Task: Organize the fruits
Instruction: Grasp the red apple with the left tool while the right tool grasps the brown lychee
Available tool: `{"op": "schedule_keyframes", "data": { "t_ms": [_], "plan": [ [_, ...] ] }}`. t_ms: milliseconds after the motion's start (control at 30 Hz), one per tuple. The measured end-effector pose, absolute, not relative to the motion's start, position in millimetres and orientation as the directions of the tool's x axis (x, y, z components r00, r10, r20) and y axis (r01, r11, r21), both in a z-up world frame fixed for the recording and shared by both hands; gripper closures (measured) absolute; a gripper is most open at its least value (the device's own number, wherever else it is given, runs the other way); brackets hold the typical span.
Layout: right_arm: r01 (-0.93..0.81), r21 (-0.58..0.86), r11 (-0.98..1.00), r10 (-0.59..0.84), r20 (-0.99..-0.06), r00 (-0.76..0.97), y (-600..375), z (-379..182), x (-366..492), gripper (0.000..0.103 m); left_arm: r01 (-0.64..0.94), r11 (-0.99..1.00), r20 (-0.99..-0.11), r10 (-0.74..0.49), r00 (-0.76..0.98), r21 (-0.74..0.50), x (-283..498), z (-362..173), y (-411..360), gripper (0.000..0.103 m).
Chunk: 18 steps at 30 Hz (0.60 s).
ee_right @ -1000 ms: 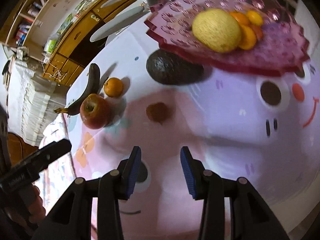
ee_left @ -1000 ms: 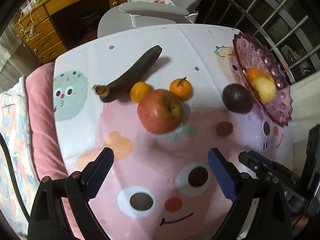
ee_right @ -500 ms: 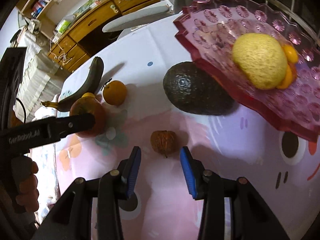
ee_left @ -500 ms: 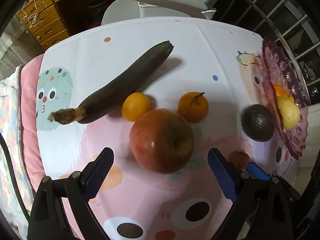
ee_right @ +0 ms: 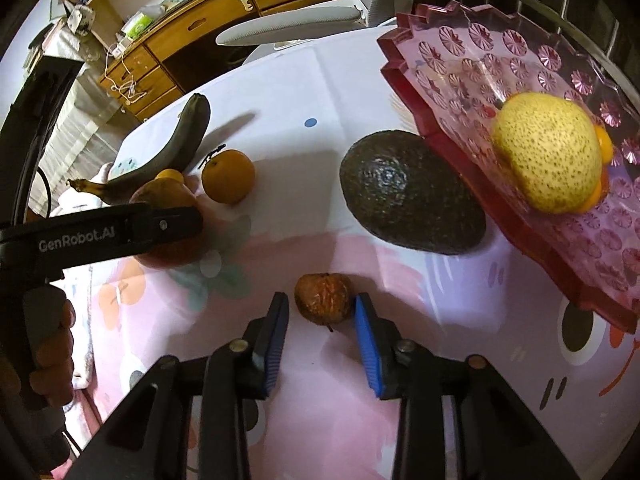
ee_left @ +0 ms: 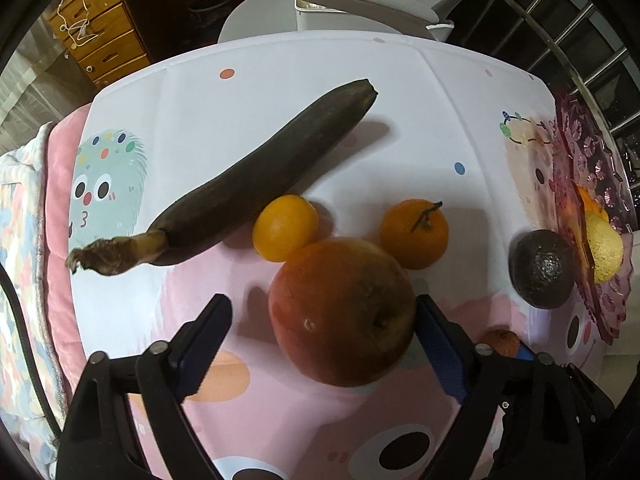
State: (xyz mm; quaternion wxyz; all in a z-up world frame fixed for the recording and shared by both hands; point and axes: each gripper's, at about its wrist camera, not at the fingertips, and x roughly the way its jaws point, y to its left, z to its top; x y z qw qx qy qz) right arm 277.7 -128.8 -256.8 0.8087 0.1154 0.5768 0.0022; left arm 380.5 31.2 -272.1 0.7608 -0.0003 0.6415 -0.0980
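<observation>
The table (ee_left: 280,92), under a cartoon-printed cloth, carries everything, and the pink plate (ee_right: 472,56) at its right edge is where the fruit seems to be going. On the plate lie a speckled yellow fruit (ee_right: 548,152) and at least one small orange piece (ee_right: 604,148) tucked behind it, so by the look of things the sorting is under way but far from finished. Left on the cloth are a blackened banana (ee_left: 256,184), a red apple (ee_left: 340,312), a dark avocado (ee_right: 412,192) lying just beside the plate's rim, two oranges (ee_left: 414,232) near the apple, and a small shrivelled brown fruit (ee_right: 324,298). The left gripper (ee_left: 324,324) is spread wide with the apple between its pads; the right-hand pad looks to be touching the apple, while the other stands apart, so nothing is gripped. The right gripper (ee_right: 322,324) is parted around the brown fruit, its pads close on either side but not clamped. Six pieces appear to remain.
</observation>
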Motion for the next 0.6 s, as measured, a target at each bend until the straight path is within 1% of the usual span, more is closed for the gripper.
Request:
{"op": "schedule_keyframes", "data": {
  "t_ms": [100,133,167,400,600],
  "plan": [
    [0.120,0.170,0.978,0.123,-0.938,0.325,-127,-257,279,0.073,0.150,0.978,-0.973,-0.169,0.156,-0.145,382,-273,31,0.021],
    [0.110,0.161,0.981,0.118,-0.939,0.323,-126,-257,280,0.073,0.159,0.974,-0.970,-0.184,0.159,-0.159,381,-272,30,0.029],
    [0.095,0.149,0.984,0.111,-0.939,0.325,-124,-256,281,0.074,0.165,0.972,-0.968,-0.194,0.161,-0.167,381,-271,29,0.033],
    [0.044,0.120,0.992,0.100,-0.940,0.327,-117,-252,285,0.076,0.180,0.971,-0.966,-0.191,0.172,-0.160,375,-270,25,0.034],
    [-0.049,0.094,0.994,0.105,-0.934,0.342,-99,-242,279,0.076,0.177,0.972,-0.966,-0.184,0.180,-0.152,362,-264,35,0.034]
  ]
}}
